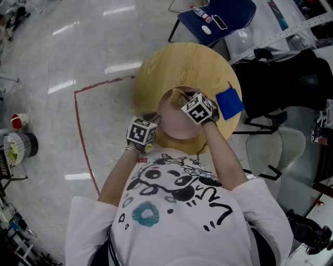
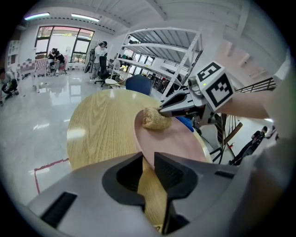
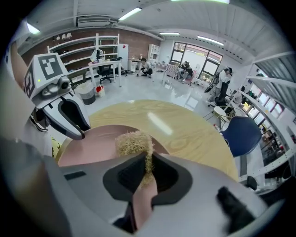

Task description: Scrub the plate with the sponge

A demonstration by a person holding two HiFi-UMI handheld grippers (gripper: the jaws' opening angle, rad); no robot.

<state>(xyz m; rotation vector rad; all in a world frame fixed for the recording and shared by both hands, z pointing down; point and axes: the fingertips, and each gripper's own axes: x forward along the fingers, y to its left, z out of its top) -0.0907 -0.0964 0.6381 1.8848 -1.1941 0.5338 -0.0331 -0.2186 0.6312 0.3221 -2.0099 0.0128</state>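
A pink plate (image 1: 179, 124) is tilted up over the near edge of the round wooden table (image 1: 171, 67). My left gripper (image 2: 148, 160) is shut on the plate's near rim (image 2: 147, 155). My right gripper (image 3: 148, 159) is shut on a tan fibrous sponge (image 3: 134, 142), which rests against the plate's face (image 3: 90, 143) near its far edge. In the left gripper view the sponge (image 2: 155, 119) lies at the upper part of the plate (image 2: 178, 141), with the right gripper (image 2: 163, 110) coming in from the right. The head view shows both grippers, left (image 1: 155, 119) and right (image 1: 183, 100), at the plate.
A blue cloth (image 1: 229, 102) lies on the table's right edge. A blue chair (image 1: 218, 15) stands beyond the table and a black chair (image 1: 283, 83) to its right. Red tape (image 1: 78, 119) marks the floor at left. Shelving and people are far off.
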